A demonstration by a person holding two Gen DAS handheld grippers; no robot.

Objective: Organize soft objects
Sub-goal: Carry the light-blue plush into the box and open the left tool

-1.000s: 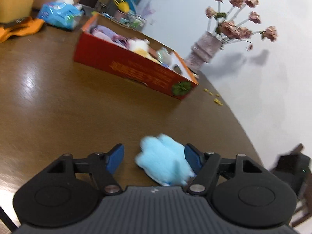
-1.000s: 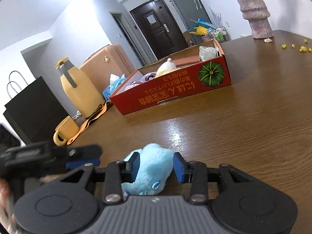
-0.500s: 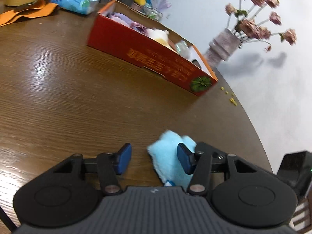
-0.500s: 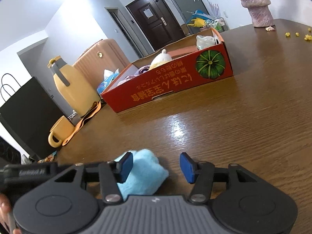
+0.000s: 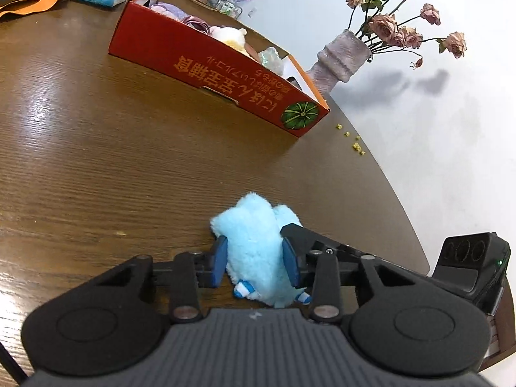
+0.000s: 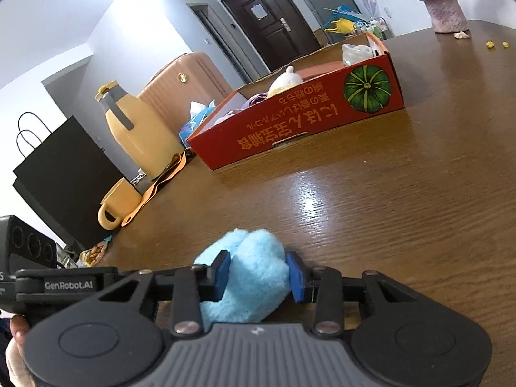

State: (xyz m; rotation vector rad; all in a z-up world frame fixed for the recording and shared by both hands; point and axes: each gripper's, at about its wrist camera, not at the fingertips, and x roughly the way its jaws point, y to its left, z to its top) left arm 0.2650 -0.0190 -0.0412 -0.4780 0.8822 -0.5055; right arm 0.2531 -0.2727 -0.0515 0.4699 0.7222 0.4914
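Blue plush toy (image 5: 254, 242): low over or on the counter (image 5: 96, 161), near its front edge, contact unclear. Left gripper (image 5: 254, 262) and right gripper (image 6: 258, 275) both have fingers pressed into its fur. Red box (image 5: 206, 64): well apart, farther back, already holding several soft items. Judged status: nearly done; this toy not yet boxed.
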